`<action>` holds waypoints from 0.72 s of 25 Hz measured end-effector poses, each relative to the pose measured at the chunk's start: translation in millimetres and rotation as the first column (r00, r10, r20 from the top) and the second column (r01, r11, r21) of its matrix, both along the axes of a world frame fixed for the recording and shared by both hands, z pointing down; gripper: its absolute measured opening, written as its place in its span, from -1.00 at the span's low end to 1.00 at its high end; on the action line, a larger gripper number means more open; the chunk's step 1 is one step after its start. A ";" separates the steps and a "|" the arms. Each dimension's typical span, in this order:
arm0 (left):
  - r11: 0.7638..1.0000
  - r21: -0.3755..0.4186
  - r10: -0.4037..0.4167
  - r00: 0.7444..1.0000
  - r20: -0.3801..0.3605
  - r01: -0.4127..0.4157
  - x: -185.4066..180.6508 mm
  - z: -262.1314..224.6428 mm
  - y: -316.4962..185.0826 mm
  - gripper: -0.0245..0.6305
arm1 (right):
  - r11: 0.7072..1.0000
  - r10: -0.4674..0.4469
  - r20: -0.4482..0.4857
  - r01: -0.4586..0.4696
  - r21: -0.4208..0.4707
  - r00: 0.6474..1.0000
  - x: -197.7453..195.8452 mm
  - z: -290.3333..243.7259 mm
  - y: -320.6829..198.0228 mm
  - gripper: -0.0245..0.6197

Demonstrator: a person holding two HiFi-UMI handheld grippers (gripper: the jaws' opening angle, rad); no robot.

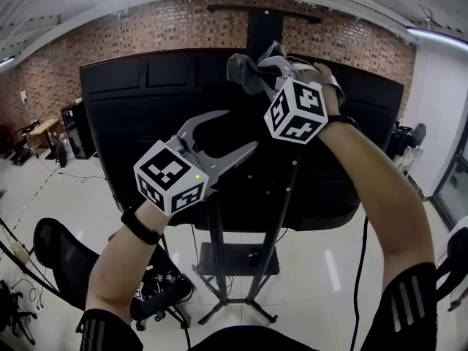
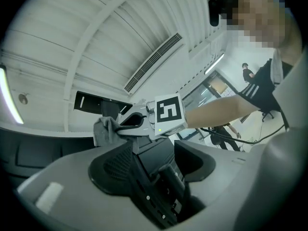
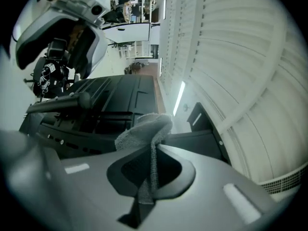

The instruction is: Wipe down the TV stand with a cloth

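Left hand-held gripper point(image 1: 240, 131) up front, jaws gaping, nothing between them. Over to the right hand-held gripper point(image 1: 259, 69): clamped on the grey cloth point(image 1: 240, 72), high by the black TV point(image 1: 146, 108) top edge, well above the TV stand point(image 1: 217, 258).

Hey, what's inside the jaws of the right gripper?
A grey cloth, pinched between the jaws of the right gripper; its bunched end sticks out past the tips. How far it runs back into the gripper is covered by the jaws.
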State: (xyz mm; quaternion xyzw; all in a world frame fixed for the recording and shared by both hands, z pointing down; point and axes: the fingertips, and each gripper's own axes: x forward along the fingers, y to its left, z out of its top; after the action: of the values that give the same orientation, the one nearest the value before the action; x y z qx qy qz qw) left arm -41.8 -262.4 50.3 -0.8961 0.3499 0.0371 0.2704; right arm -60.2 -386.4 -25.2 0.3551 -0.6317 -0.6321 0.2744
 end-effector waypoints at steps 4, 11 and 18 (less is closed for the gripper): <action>1.000 0.004 -0.013 1.000 0.019 0.013 -0.9 25.4 7.2 -0.02 | 1.000 0.009 -0.045 -0.011 -0.028 0.999 -1.6 38.5 0.7 -0.90; 0.998 -0.048 -0.029 1.000 0.010 0.030 -10.8 67.1 8.5 -0.02 | 0.997 0.071 -0.212 -0.077 -0.018 0.975 -8.6 112.3 -1.6 -0.90; 0.996 -0.049 -0.078 0.997 0.022 0.079 -30.5 107.4 5.6 -0.02 | 0.981 0.179 -0.405 -0.132 0.143 0.897 -17.8 168.3 -5.2 -0.90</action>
State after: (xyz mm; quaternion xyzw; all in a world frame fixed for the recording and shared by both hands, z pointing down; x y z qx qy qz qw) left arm -72.3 -256.9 157.8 -0.8885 0.3829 0.0091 0.2529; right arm -78.0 -391.6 143.2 0.2766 -0.4920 -0.7035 0.4318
